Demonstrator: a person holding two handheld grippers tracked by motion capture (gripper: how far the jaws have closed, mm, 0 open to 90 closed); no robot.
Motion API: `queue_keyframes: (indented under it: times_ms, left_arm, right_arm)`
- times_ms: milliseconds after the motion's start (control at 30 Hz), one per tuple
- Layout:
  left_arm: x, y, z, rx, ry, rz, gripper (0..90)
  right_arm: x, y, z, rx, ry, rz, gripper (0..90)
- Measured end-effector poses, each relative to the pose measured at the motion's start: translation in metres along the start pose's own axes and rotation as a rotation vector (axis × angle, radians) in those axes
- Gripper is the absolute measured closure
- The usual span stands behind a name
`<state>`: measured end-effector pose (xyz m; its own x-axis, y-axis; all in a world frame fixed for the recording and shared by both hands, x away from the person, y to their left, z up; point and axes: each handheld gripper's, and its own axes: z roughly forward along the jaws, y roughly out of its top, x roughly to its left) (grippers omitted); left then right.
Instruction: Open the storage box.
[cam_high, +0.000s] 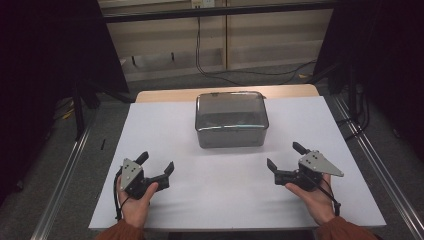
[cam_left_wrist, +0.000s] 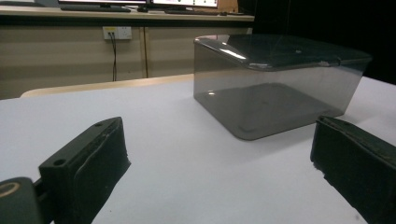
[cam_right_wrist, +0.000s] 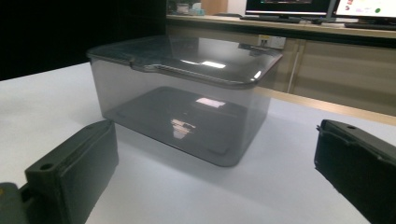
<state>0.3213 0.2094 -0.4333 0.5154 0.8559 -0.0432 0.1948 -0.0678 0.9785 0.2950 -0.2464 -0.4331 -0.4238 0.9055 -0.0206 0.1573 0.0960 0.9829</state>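
High view: both grippers wide, box centred

High view places a smoky translucent box (cam_high: 231, 120) with its lid (cam_high: 230, 109) seated, standing on the white surface (cam_high: 165, 125) toward the far edge. The left gripper (cam_high: 156, 164) sits on the near side of the box and off to its left, held in a hand (cam_high: 134, 202), jaws spread wide with nothing between them. The right gripper (cam_high: 285, 156) sits on the near side of the box and off to its right, held in the other hand (cam_high: 314, 200), jaws likewise wide and empty.

Left gripper view shows the box (cam_left_wrist: 275, 84) ahead and toward the right jaw, well apart from both. Right gripper view shows the box (cam_right_wrist: 182, 98) ahead between the jaws, nearer the left one, untouched. Box interior appears empty through the walls.
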Motion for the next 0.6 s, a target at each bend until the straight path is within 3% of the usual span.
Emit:
queue_keyframes:
  times_ms: [300, 600]
  left_arm:
    - [0.0, -0.001, 0.0, 0.002, 0.002, -0.008, 3.5]
    - [0.0, -0.001, 0.001, 0.004, 0.002, -0.009, 3.5]
  right_arm:
    - [0.006, 0.006, 0.013, -0.015, 0.032, -0.023, 0.0]
    - [0.02, 0.016, 0.033, -0.03, 0.073, -0.08, 0.3]
